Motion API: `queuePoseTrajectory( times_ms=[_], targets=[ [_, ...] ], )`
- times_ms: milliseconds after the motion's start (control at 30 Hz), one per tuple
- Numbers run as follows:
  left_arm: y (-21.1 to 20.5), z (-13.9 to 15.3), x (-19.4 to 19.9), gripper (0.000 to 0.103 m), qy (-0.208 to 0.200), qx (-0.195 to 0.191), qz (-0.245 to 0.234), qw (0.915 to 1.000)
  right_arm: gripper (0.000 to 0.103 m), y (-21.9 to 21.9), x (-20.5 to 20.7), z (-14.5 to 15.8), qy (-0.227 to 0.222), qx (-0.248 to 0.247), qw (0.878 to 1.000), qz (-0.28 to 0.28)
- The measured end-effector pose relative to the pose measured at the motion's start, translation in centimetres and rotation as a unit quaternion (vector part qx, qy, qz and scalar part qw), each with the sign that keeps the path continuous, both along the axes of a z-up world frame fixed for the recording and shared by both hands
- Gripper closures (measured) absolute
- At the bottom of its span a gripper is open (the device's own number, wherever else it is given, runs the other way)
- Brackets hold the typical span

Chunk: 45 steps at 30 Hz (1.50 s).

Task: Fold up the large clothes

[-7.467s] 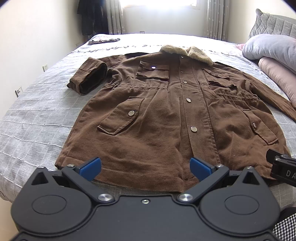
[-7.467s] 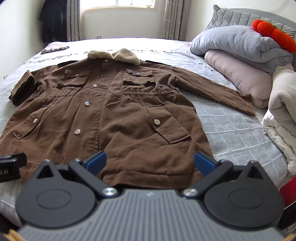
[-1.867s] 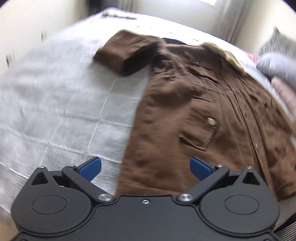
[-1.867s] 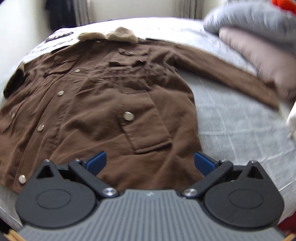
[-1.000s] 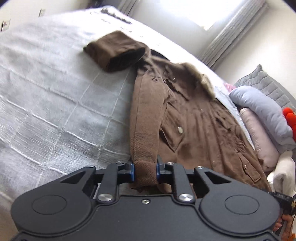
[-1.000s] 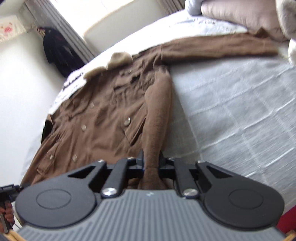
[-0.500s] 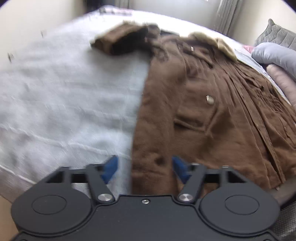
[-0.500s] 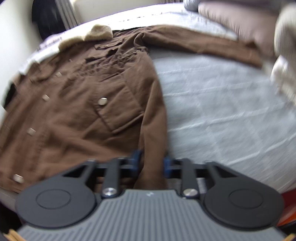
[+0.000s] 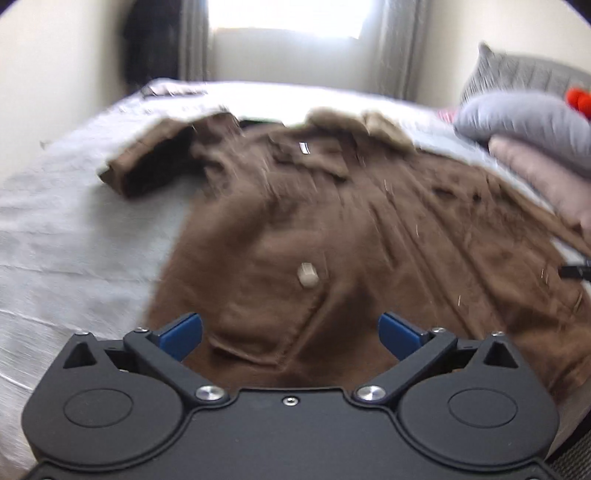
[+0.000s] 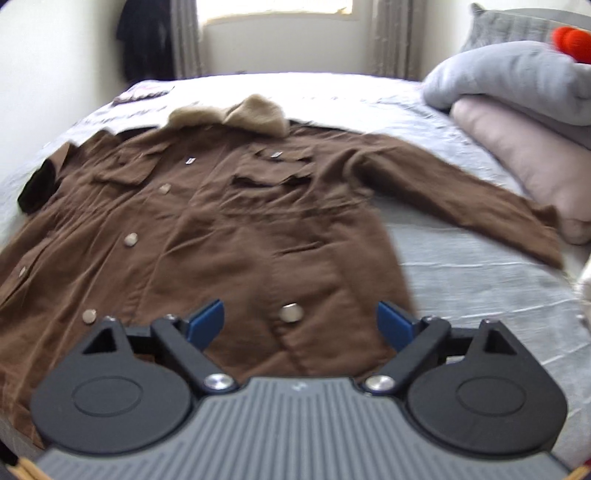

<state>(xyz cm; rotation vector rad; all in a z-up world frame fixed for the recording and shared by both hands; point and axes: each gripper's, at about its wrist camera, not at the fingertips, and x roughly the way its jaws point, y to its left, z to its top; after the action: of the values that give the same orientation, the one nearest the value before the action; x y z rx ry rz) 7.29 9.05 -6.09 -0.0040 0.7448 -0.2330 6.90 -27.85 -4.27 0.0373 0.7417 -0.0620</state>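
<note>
Brown coat (image 10: 229, 236) flat on grey bedspread (image 10: 480, 280); window (image 10: 273, 7) behind.

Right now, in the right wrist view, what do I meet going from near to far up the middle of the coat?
Right gripper, jaws opening with nothing pinched → pocket snap → chest pocket → fur collar → bare bed → window.
</note>
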Motion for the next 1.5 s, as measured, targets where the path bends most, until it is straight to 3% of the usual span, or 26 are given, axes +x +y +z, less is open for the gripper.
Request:
queuePoseTrajectory(
  times_ms=[67, 167, 267, 433, 733, 1133, 1267, 1500],
  targets=[
    [-0.2, -1.8, 0.4, 0.0, 0.045, 0.003, -0.002, 0.999, 0.013, 0.8, 0.4, -1.3, 0.015, 0.002, 1.0, 0.01],
    [-0.4, -2.7, -0.8, 0.0, 0.041, 0.022, -0.026, 0.9986, 0.012, 1.0, 0.6, -3.4, 0.047, 0.0, 0.999, 0.014],
    [0.1, -2.1, -1.2, 0.0, 0.059, 0.024, -0.037, 0.9973, 0.012, 0.8, 0.3, -4.6, 0.057, -0.015, 0.998, 0.009],
    [1.5, -0.5, -1.5, 0.0, 0.077, -0.007, -0.02, 0.9968, 0.008, 0.3, -0.4, -3.6, 0.062, 0.0, 0.998, 0.004],
    [1.7, 1.6, -1.8, 0.0, 0.034, 0.012, 0.006, 0.9993, 0.004, 0.9, 0.0, -0.9, 0.028, 0.0, 0.999, 0.018],
    [1.7, 2.5, -0.9, 0.0, 0.027, 0.025, 0.008, 0.9993, 0.001, 1.6, 0.5, 0.7, 0.004, -0.008, 1.0, 0.02],
    [2.2, 3.5, -0.1, 0.0, 0.013, 0.044, 0.007, 0.9989, 0.001, 2.1, 1.5, 1.9, -0.012, -0.011, 1.0, 0.019],
    [5.1, 6.3, 2.9, 0.0, -0.021, 0.072, 0.047, 0.9961, 0.0, 3.9, 4.7, 4.6, -0.058, -0.001, 0.998, 0.033]
  ],
)
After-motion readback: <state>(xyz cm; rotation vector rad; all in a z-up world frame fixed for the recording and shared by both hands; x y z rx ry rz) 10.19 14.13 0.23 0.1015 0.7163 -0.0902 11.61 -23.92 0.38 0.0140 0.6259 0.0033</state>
